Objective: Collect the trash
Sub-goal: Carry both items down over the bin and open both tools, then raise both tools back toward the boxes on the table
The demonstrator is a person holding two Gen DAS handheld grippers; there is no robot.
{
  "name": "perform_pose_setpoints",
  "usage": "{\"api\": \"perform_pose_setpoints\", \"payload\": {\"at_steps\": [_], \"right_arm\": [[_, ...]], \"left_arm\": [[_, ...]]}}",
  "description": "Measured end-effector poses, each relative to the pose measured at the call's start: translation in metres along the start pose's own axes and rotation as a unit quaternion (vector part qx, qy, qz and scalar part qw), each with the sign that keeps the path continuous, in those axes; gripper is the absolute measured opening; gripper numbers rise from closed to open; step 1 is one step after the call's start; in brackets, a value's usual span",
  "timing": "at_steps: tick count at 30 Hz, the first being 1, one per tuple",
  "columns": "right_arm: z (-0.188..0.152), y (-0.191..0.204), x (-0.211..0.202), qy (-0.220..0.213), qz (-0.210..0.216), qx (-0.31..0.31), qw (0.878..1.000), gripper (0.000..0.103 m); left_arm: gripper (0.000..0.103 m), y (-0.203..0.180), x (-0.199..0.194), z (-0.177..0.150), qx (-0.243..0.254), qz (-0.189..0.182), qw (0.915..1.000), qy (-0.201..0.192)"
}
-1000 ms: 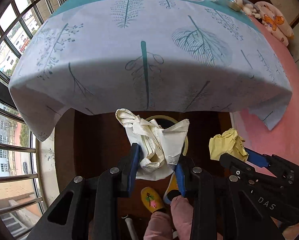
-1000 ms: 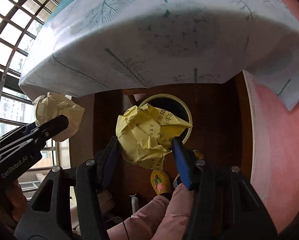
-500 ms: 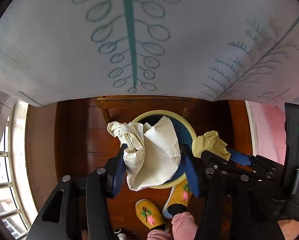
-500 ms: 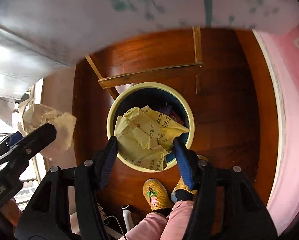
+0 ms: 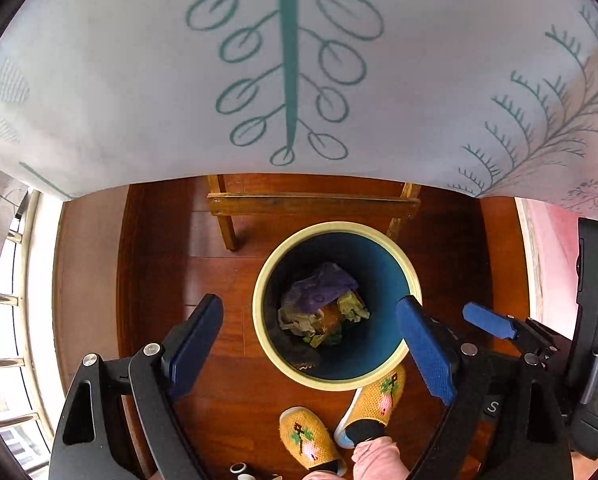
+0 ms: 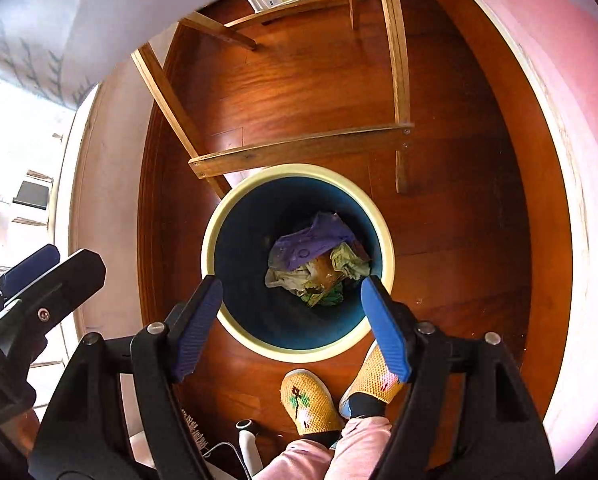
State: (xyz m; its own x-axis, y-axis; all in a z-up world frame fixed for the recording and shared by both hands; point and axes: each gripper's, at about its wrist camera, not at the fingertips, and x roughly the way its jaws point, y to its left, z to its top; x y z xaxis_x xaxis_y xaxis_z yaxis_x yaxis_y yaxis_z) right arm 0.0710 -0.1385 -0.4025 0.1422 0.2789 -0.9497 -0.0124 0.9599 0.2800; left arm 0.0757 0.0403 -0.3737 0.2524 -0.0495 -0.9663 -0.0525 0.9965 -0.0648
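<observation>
Hovering above the round blue cream-rimmed waste bin [image 5: 379, 382], left gripper [image 5: 309, 342] and right gripper [image 6: 293, 326] hang spread-fingered and empty, positioned for dropping trash [image 6: 319, 260] inside.

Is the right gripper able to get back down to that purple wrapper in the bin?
Probably yes. The right gripper hangs open right above the bin, and the purple wrapper lies on top of the heap with nothing covering the opening. It sits deep down, though, so a long reach would be needed.
</observation>
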Motion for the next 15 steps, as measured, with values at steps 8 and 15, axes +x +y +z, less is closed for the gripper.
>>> {"api": "perform_pose_setpoints", "payload": {"at_steps": [8, 15], "right_arm": [[0.004, -0.001, -0.016, -0.014, -0.007, 0.006, 1.0, 0.07], [0.003, 0.0, -0.041, -0.014, -0.014, 0.01, 1.0, 0.07]], "left_arm": [[0.09, 0.001, -0.021, 0.001, -0.003, 0.008, 1.0, -0.005], [0.09, -0.003, -0.048, 0.006, 0.001, 0.011, 0.9999, -0.004]]}}
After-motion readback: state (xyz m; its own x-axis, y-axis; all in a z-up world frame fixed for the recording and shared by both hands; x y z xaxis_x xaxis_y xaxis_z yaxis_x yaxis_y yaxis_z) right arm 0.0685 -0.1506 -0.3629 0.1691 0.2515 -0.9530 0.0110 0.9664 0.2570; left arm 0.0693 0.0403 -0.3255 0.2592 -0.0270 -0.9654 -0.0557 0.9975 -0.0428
